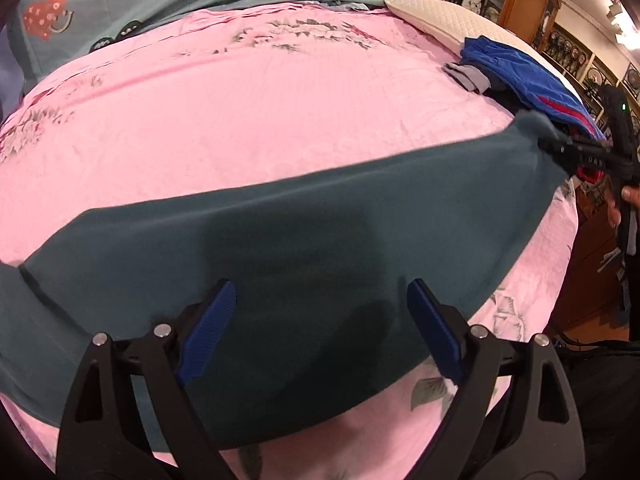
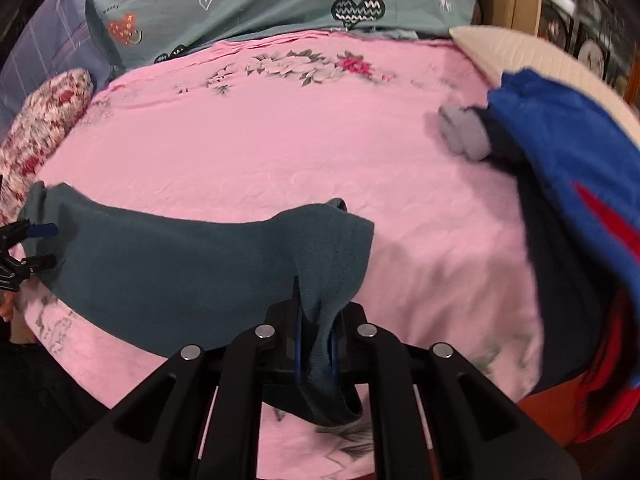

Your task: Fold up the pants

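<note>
Dark teal pants lie stretched in a long band across the pink floral bedsheet. My left gripper hangs open just above the middle-left of the band, blue pads wide apart with nothing pinched. In the right wrist view it shows at the far left, its fingers apart at the pants' left end. My right gripper is shut on a bunched fold of the pants at their right end, lifting it off the sheet. From the left wrist view that gripper appears at the far right, clamped on the cloth.
A pile of blue and red clothes with a grey item sits at the right of the bed, beside a white pillow. A green heart-print quilt lies at the back, a floral cushion at the left. Wooden furniture stands beyond.
</note>
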Motion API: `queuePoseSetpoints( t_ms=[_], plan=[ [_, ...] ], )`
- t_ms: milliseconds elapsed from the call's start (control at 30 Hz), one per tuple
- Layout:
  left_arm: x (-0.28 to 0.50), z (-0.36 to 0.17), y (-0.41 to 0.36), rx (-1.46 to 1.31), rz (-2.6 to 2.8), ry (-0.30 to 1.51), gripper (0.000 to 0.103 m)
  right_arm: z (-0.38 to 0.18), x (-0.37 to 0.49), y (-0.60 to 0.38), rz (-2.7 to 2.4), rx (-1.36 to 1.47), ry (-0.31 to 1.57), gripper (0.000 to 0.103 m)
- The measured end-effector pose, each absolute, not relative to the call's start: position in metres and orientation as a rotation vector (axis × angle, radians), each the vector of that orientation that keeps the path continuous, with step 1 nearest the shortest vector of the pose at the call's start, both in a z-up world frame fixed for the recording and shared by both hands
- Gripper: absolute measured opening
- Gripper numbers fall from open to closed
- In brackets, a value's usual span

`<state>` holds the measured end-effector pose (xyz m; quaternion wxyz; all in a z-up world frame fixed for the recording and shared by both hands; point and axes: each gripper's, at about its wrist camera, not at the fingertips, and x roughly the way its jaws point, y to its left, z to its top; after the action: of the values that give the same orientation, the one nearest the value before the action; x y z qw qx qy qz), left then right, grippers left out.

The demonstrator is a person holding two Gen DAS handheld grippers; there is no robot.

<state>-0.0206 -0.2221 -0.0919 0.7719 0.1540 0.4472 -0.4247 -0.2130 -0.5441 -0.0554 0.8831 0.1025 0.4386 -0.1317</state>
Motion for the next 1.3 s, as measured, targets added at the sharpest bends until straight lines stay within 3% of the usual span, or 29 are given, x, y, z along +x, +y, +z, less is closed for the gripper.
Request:
queuePoseSetpoints(
  t_ms=[267, 367, 533, 633, 833, 1033, 1167, 1300],
  plan=[
    [-0.022, -0.085, -0.252, 0.336, -0.947, 0.935, 0.094, -0.027, -0.207, -0.597, -0.466, 0.137, 0.899, 0.009],
    [-0.019, -0.094, -0.245, 0.402, -0.88, 0.952, 0.094, -0.05, -0.206, -0.618, -0.482, 0.211, 0.948, 0.009],
    [-0.008, -0.091, -0.171, 0.436, -0.732, 0.955, 0.095, -0.081, -0.201, -0.607, -0.483, 0.233, 0.979, 0.009],
    [0.01, -0.091, -0.106, 0.429, -0.554, 0.974, 0.101, -0.081, -0.205, -0.608, -0.504, 0.262, 0.948, 0.01],
    [0.046, -0.091, -0.003, 0.14, -0.364, 1.055, 0.099, -0.099, -0.203, -0.605, -0.514, 0.306, 0.969, 0.011],
    [0.032, -0.046, -0.028, 0.055, -0.47, 0.857, 0.101, -0.095, -0.202, -0.606, -0.539, 0.318, 0.945, 0.011],
    [0.062, -0.099, -0.05, 0.248, -0.298, 1.028, 0.101, -0.093, -0.209, -0.614, -0.544, 0.361, 0.917, 0.011],
    [0.068, -0.099, -0.009, 0.131, -0.265, 1.049, 0.101, -0.083, -0.22, -0.617, -0.465, 0.559, 0.854, 0.011]
  ],
)
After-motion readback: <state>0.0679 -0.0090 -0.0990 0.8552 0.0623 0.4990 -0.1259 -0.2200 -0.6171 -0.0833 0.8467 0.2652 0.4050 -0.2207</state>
